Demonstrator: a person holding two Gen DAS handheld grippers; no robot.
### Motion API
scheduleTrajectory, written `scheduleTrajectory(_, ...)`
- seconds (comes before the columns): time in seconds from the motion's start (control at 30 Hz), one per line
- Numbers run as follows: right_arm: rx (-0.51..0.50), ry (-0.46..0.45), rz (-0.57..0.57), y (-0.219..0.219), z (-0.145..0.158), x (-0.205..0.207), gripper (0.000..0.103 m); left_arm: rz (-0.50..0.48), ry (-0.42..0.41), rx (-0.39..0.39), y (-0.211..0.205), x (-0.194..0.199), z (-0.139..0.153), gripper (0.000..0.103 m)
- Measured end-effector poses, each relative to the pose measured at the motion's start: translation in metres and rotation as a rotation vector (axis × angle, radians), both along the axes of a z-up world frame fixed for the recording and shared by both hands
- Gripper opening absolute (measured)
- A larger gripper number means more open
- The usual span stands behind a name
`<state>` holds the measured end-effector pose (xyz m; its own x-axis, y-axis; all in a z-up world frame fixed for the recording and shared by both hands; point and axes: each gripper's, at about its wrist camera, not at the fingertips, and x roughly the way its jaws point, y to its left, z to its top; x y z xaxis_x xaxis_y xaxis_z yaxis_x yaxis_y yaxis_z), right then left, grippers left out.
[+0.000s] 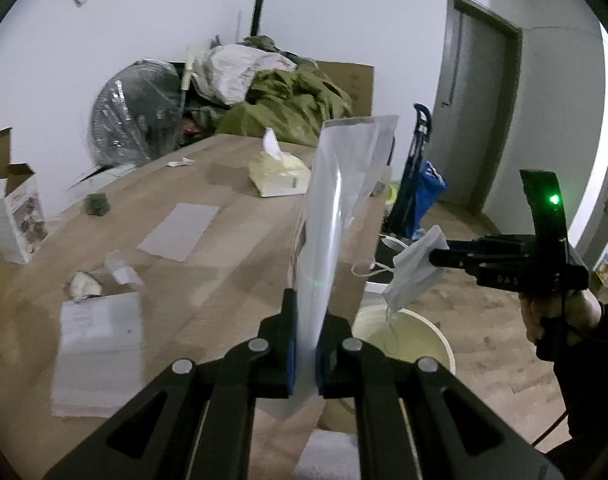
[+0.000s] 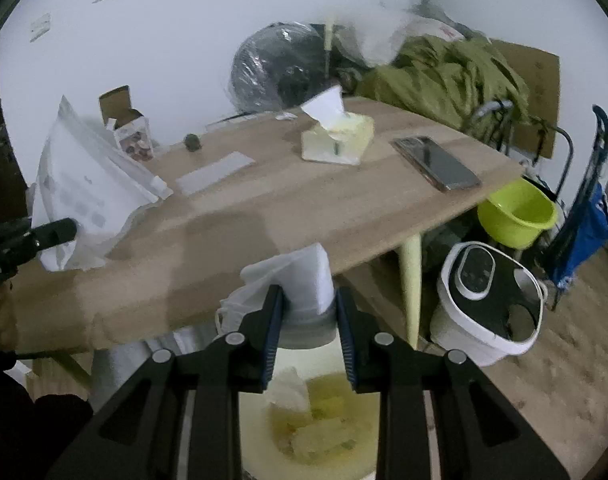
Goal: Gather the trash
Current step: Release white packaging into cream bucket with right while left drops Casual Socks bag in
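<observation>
My left gripper (image 1: 304, 354) is shut on a clear plastic bag (image 1: 336, 216) that stands upright above the wooden table (image 1: 232, 264); the bag also shows in the right wrist view (image 2: 84, 192). My right gripper (image 2: 309, 332) has its jaws parted, with a white face mask (image 2: 300, 280) between them, right over a pale round trash bin (image 2: 316, 428) that holds crumpled tissue. In the left wrist view the mask (image 1: 418, 268) hangs from the right gripper (image 1: 438, 258) above the bin (image 1: 408, 340). Whether the pads still press the mask is unclear.
On the table lie a tissue box (image 2: 338, 140), a phone (image 2: 438, 162), a grey sheet (image 1: 178, 230), a crumpled wad (image 1: 84, 284), a white packet (image 1: 96, 356) and a carton (image 1: 18, 216). Beside the table stand a white appliance (image 2: 488, 304), a green basin (image 2: 516, 212) and a blue bag (image 2: 588, 236).
</observation>
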<state>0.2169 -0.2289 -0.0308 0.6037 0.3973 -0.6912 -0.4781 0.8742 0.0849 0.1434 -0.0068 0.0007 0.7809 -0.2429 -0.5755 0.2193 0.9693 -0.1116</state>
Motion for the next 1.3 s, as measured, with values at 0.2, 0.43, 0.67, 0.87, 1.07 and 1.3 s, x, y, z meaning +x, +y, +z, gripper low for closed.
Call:
scheduleTrajectory(0.2,-0.021,0.049,-0.061,-0.019,-0.017,-0.003,0.025,-0.059,0.009,0.006,-0.021,0.009,-0.004,0.006)
scheduleTrajectory(0.43,-0.037,0.088,-0.119,-0.035,-0.036,-0.007,0.026,-0.112,0.036,0.01,-0.036,0.021,-0.015,0.006)
scheduleTrajectory(0.67,-0.061,0.138,-0.176,-0.047,-0.052,-0.009,0.048,-0.193,0.06,0.017,-0.065,0.033,-0.027,0.006)
scheduleTrajectory(0.87,-0.057,0.137,-0.193,-0.056,-0.052,-0.015,0.056,-0.247,0.079,0.019,-0.084,0.039,-0.036,0.006)
scheduleTrajectory(1.07,-0.057,0.145,-0.239,-0.07,-0.054,-0.025,0.056,-0.3,0.126,0.012,-0.1,0.045,-0.049,0.006)
scheduleTrajectory(1.3,-0.046,0.144,-0.286,-0.081,-0.052,-0.036,0.056,-0.352,0.241,0.0,-0.122,0.056,-0.071,0.007)
